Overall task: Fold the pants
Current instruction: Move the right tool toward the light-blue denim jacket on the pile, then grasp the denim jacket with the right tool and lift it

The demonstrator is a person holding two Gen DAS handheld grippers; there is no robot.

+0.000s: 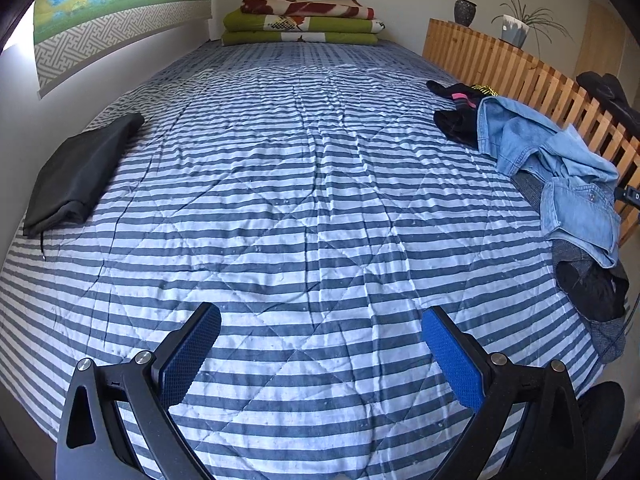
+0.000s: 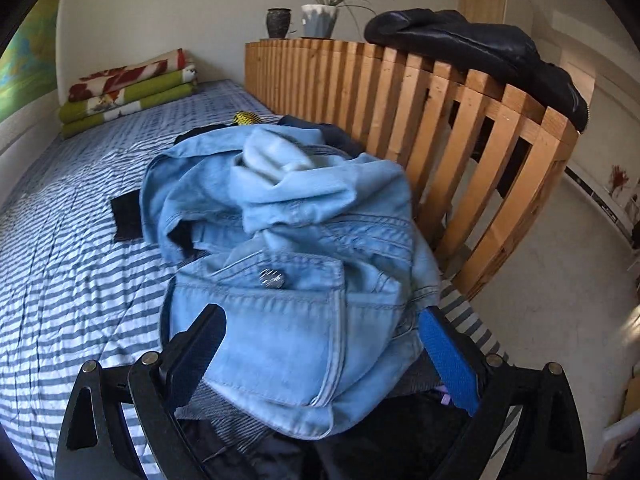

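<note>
Left gripper [image 1: 320, 356]: released, the two blue-padded fingers stand wide apart above the bare striped quilt [image 1: 304, 184]; nothing is between them.
Right gripper [image 2: 322, 354]: also spread wide; the light blue jeans [image 2: 288, 240] bulge between the fingers. Whether the pads touch the cloth I cannot tell, because the denim covers their inner sides.
Jeans, place: crumpled in a heap at the quilt's edge, just beside the wooden slatted rail [image 2: 452, 132], on top of other clothes.
Hidden under jeans: a grey garment and a dark one show only as edges at the bottom of the right wrist view; their kind is not clear.
Hard to make out: the jeans' legs, the cloth is too bunched up.
Only in left view: a folded black garment [image 1: 80, 172] near the wall side of the bed, well apart from the heap; a dark piece with a pink stripe [image 1: 460, 98] behind the jeans.
Only in right view: a black jacket [image 2: 480, 52] draped over the rail top.
Both views: folded blankets [image 1: 302, 20] at the far end of the bed.
</note>
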